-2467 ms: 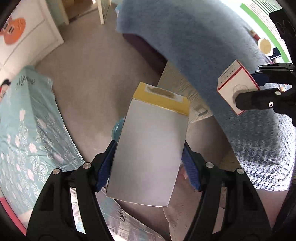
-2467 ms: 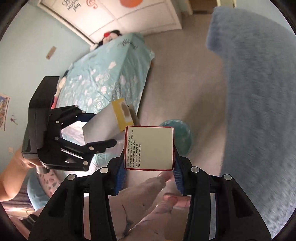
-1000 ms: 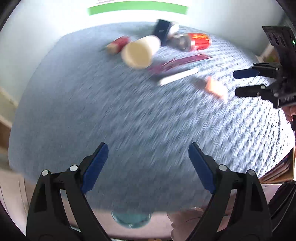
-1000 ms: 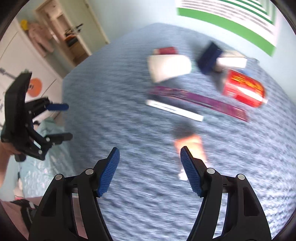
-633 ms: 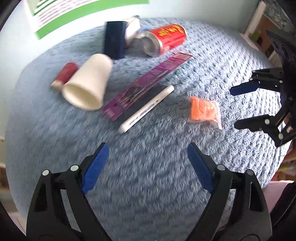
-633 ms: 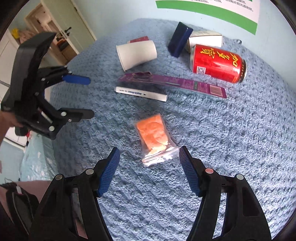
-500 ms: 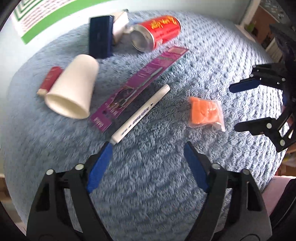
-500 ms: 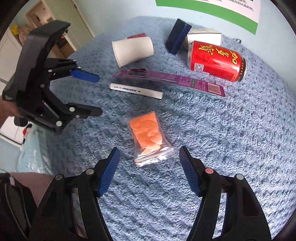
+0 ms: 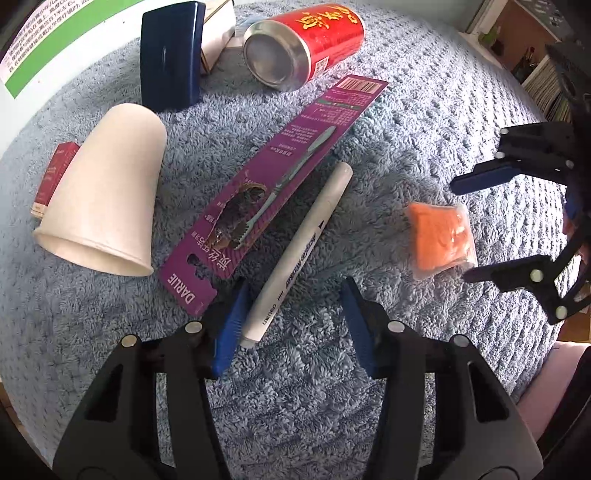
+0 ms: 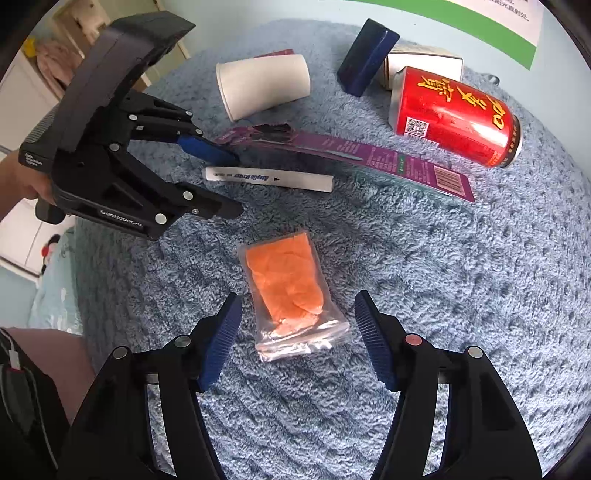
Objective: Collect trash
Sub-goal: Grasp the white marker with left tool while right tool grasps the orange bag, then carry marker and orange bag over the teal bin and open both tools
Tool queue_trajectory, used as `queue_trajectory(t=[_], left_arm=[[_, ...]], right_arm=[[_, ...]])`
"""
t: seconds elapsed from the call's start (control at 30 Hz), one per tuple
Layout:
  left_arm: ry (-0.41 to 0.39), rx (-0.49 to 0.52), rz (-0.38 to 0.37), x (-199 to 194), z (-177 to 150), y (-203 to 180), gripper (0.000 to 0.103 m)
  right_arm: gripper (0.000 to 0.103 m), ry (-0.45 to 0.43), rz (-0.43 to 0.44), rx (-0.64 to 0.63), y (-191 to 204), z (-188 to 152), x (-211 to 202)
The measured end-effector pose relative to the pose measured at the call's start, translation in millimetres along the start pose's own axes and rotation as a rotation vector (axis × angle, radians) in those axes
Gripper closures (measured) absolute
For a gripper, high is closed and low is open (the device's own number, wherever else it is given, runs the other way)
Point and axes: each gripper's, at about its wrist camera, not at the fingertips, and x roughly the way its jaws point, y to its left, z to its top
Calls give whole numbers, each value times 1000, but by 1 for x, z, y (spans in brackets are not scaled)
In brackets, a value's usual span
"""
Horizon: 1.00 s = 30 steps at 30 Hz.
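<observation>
On the blue fleece cover point(image 9: 406, 110), trash is laid out from left to right in the left wrist view. At 9 o'clock, a small red box point(image 9: 55, 173) is half hidden behind a white paper cup point(image 9: 107, 199) lying on its side. A dark blue case point(image 9: 170, 55) at 11 o'clock hides part of a pale carton point(image 9: 218, 29), whose top is cut off by the frame. A red can point(image 9: 303, 40) lies at 12 o'clock, above a torn purple toothbrush card point(image 9: 273, 177).

The left gripper point(image 9: 291, 314) is seen with jaws apart — they have just been closing — around the near end of a white marker point(image 9: 299, 251), unclamped. At 3 o'clock, a clear bag of orange material point(image 10: 288, 284) sits between the right gripper point(image 10: 295, 332) fingers, also closing, not yet pinched — its contents cannot be identified.
</observation>
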Motion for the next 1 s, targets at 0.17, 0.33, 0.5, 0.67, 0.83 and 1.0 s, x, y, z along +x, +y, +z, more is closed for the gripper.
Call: queue_trajectory(t=[0.17,0.33,0.5,0.67,0.83,1.0], left_arm=[[-4,-3,-26,-8,-12,12,89],[-19,18,-18,-23,-30,3,92],[-64,-42,-24,-48,-50,2,92],[-94,-118,12,-77,-83,8,92],[-126,-254,48,-102,-128,19,92],[-139,-418,101,-128,-185,27,92]], right_arm=[[67,20,-25,-40,10,4,8],[67,9,5,-40,18,1,-6],[68,-19,57,-21,25,1,-25],[67,-33,106,-61,44,10,-32],[68,-27,184,-153,81,34,-26],[68,17,266,-285,132,56,-5]])
